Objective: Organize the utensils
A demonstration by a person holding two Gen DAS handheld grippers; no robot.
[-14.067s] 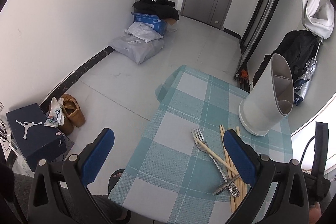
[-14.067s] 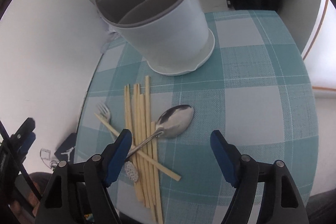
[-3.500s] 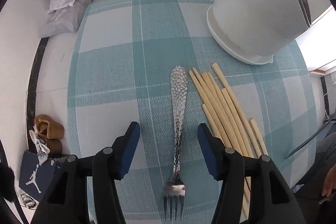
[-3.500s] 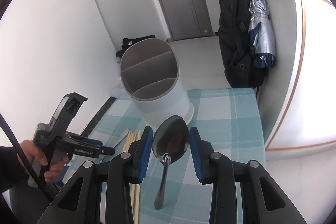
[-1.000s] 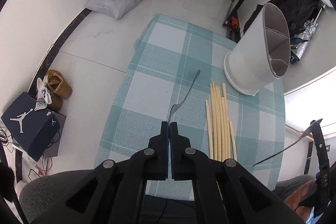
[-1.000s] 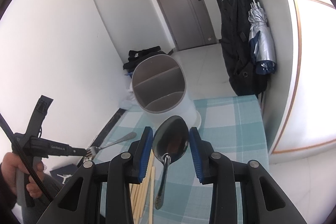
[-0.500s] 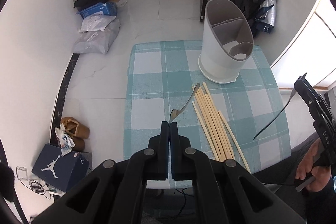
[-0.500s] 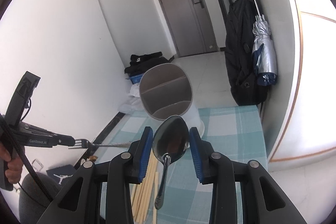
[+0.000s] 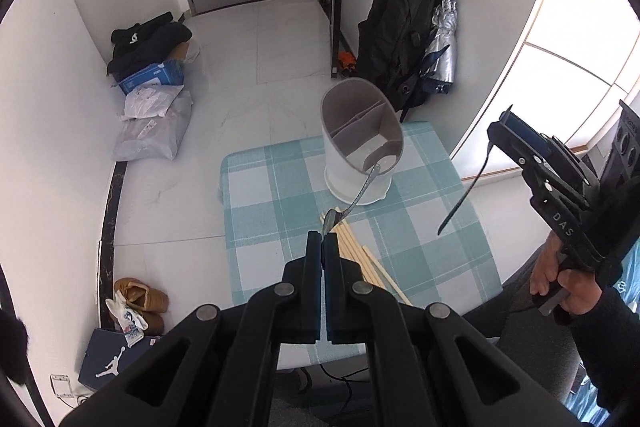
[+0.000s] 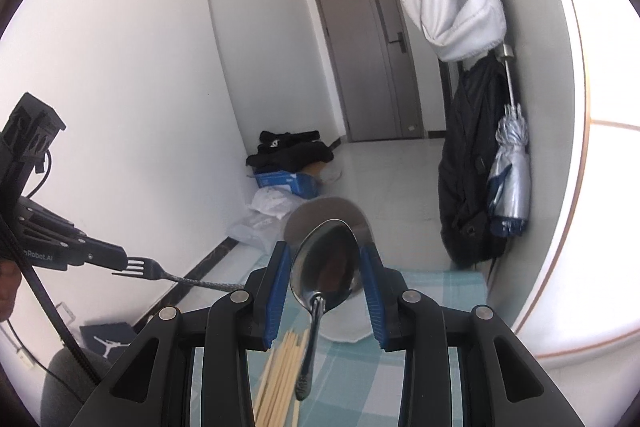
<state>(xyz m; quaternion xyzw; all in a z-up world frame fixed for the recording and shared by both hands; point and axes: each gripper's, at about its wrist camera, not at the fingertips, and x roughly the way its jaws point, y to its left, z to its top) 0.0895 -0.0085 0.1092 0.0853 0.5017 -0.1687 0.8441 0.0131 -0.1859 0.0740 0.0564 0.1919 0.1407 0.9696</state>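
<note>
"DAS" on right claw (image 9: pixel 516 143) body (letters white)

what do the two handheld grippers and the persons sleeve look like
Both are black plastic linkage frames with silver pivot bolts and ribbed blue fingers. The left gripper has white lettering and a black cable; the right gripper is marked "DAS". The sleeve is dark.

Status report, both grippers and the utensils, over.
Left gripper shut on fork. Right gripper shut on spoon. Chopsticks on table, holder unobstructed.
</note>
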